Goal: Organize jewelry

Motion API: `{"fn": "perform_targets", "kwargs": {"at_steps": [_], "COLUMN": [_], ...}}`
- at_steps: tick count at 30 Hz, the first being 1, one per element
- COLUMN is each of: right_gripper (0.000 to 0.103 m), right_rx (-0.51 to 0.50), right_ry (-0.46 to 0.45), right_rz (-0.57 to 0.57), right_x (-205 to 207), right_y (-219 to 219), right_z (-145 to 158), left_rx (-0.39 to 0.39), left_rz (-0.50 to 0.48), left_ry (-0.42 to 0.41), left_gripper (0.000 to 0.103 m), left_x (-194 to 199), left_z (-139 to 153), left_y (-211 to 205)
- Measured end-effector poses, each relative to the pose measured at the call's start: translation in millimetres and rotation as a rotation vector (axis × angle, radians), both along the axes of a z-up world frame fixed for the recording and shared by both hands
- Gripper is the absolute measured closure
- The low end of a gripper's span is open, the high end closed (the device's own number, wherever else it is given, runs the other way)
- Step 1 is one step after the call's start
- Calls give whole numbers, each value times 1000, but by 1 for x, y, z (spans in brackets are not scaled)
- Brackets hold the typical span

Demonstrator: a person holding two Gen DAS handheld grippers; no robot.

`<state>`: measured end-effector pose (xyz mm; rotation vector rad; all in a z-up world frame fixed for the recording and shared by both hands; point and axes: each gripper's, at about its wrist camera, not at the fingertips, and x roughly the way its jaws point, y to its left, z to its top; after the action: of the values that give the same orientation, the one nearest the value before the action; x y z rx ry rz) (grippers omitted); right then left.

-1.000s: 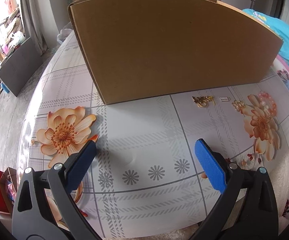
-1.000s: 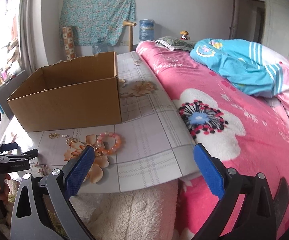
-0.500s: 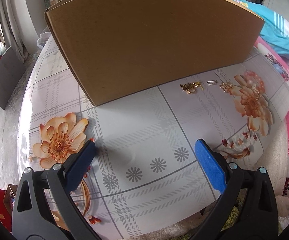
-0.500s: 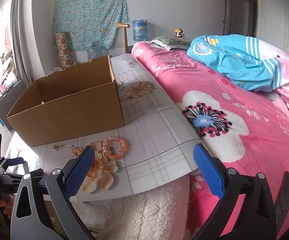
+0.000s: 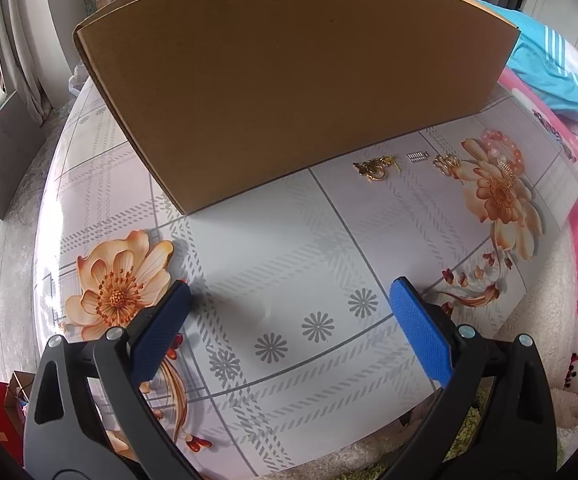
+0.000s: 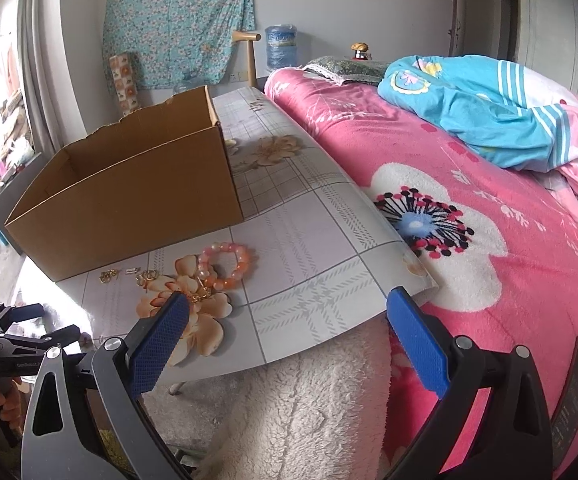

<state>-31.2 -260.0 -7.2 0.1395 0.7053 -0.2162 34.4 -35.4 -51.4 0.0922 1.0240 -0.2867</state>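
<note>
An open cardboard box (image 6: 129,196) stands on the floral table (image 6: 309,248); it also shows in the left wrist view (image 5: 289,68). In front of it lie a pink bead bracelet (image 6: 228,265), a gold brooch (image 5: 375,167), a small silver clasp (image 5: 417,157), gold rings (image 5: 445,161) and a gold piece (image 6: 201,295). My left gripper (image 5: 289,328) is open and empty over the table's near edge, well short of the jewelry. My right gripper (image 6: 285,336) is open and empty, off the table's front edge, near the bracelet.
A bed with a pink flowered blanket (image 6: 469,208) and a blue quilt (image 6: 481,108) lies right of the table. A white fluffy cover (image 6: 289,408) hangs below the table's front edge. The left gripper (image 6: 9,344) shows at the far left in the right wrist view.
The left gripper has shifted so the box and jewelry sit closer and more central. The right gripper has moved nearer the table; the bracelet looms larger. Both jaws stay open.
</note>
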Motion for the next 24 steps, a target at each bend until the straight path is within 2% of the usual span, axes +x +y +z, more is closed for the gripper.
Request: {"fn": "perform_targets", "kwargs": {"at_steps": [10, 24], "right_gripper": [7, 7], "right_rx": [-3, -5], "right_ry": [-16, -26], "right_rz": [-22, -23], "right_x": [-7, -14], "right_y": [-11, -1], "right_z": [0, 4], "left_rx": [9, 7], "left_rz": [-13, -48], "left_ry": [-14, -32], "left_gripper": [7, 7], "left_x": [1, -7], "left_z": [-1, -7], "left_y": [-7, -5]}}
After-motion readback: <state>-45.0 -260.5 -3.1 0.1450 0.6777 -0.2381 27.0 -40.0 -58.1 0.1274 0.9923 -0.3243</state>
